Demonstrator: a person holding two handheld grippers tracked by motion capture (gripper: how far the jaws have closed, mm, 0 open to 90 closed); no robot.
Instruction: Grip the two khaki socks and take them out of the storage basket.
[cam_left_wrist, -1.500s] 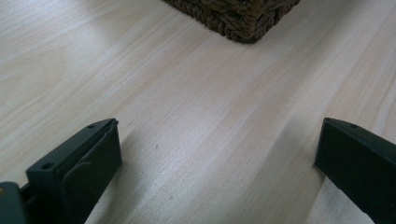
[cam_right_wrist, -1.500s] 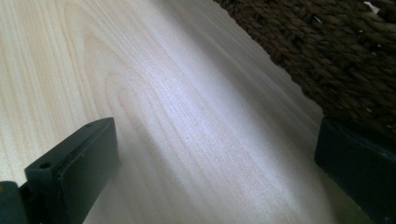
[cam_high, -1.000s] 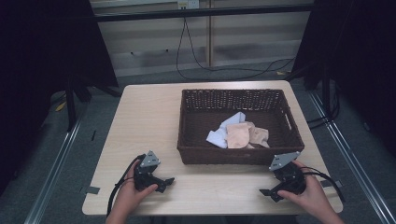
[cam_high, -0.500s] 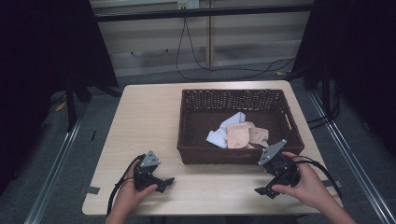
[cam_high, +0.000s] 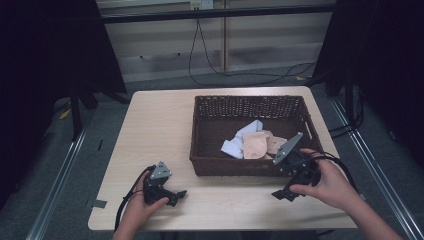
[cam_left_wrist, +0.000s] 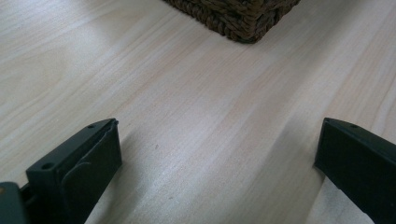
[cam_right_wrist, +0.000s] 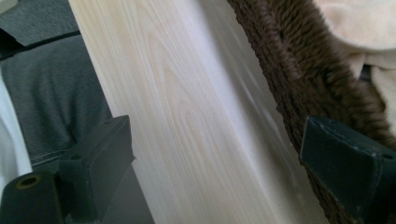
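Two tongs spread, empty: my right tongs have risen toward the basket cloths at twelve o'clock; left tongs rest on the bench.

One wooden table carries one dark brown wicker basket; inside the basket lie what look like three cloths, one pale blue cloth and two peach cloths, though the heap is too bunched for a sure count. Two hand-held grippers are over the table, the left gripper and the right gripper; each has two black jaws.
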